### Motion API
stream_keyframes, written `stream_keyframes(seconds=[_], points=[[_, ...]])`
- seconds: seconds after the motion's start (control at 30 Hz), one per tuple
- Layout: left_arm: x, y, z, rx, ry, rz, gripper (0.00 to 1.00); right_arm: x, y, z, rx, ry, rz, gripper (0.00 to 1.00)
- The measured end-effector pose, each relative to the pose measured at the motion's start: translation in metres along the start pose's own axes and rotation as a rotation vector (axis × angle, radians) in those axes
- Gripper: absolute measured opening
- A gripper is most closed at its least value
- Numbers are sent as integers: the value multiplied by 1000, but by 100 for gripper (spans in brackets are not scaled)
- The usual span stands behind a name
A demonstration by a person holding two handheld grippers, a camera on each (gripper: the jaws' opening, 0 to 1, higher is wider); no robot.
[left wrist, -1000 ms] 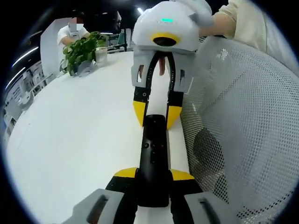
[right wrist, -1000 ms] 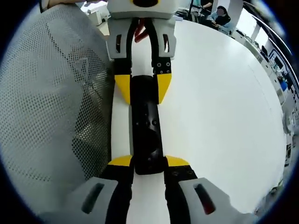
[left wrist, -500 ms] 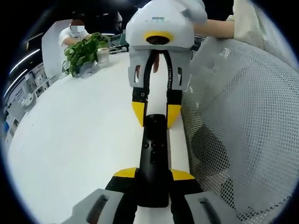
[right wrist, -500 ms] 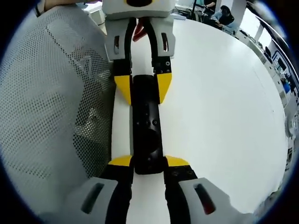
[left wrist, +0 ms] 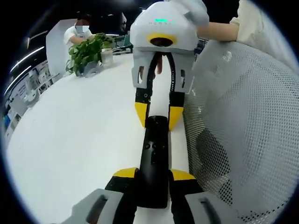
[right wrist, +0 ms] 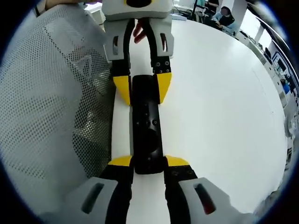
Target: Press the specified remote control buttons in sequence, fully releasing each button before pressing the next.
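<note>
- An open office room lies behind, with a person seated at the far end of the long white counter (left wrist: 74,140) beside a potted plant (left wrist: 86,51).
- A white mesh chair back (left wrist: 243,130) stands tight against the counter edge, filling 1 side of both the left gripper view and the right gripper view.
- The black remote control (left wrist: 153,161) lies flat on the counter near that edge, held end to end between 2 tools.
- The left tool (left wrist: 153,179) has its yellow-tipped jaws closed in on the near end of the remote; I see them touching its sides.
- The right tool (right wrist: 148,164) clamps the opposite end the same way, jaws only as far apart as the remote is wide.
- My reading: the remote is being steadied and no button is under pressure, so the pressing step looks not yet begun.
- Next, 1 tool would likely need to let go, lift, and bring a jaw tip down on the small buttons (right wrist: 145,122), then rise fully clear.
</note>
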State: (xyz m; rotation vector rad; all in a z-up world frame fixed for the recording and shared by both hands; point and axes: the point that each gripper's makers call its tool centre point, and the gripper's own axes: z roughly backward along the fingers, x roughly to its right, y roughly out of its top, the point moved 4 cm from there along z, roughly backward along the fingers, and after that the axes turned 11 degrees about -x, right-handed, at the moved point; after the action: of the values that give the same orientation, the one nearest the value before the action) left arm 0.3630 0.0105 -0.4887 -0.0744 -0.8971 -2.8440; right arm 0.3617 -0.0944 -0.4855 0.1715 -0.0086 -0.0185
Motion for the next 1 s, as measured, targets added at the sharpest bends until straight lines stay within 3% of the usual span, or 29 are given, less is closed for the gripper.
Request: stream_keyframes(seconds=[0.13,0.2,0.23,0.37,0.43,0.47,0.53,0.63,0.7,0.73,0.83,0.93,1.0], points=[[0,2,1,9,-24,103,27,0,-2,0,7,2,-4,24],[-11,4,1,-6,72,62,39,1,-4,1,27,4,-1,24],[-9,7,2,2,58,44,46,1,-5,1,34,6,6,24],[-9,42,19,175,68,109,75,1,-5,0,40,8,12,24],[-13,63,38,279,102,186,88,1,-5,0,42,7,10,24],[-14,77,53,366,129,225,96,1,-5,0,42,7,9,24],[-12,94,82,506,173,273,100,1,-5,0,40,7,11,24],[-8,102,115,615,274,317,100,0,-4,0,36,5,14,24],[-2,97,138,629,374,340,100,0,-4,0,37,5,14,24],[4,92,148,598,428,336,100,1,-4,0,38,5,13,24],[22,81,173,594,526,356,100,0,-4,0,37,7,11,24],[33,68,183,565,606,388,100,1,-5,0,38,7,8,24],[36,60,183,579,644,453,100,0,-5,0,44,8,3,24]])
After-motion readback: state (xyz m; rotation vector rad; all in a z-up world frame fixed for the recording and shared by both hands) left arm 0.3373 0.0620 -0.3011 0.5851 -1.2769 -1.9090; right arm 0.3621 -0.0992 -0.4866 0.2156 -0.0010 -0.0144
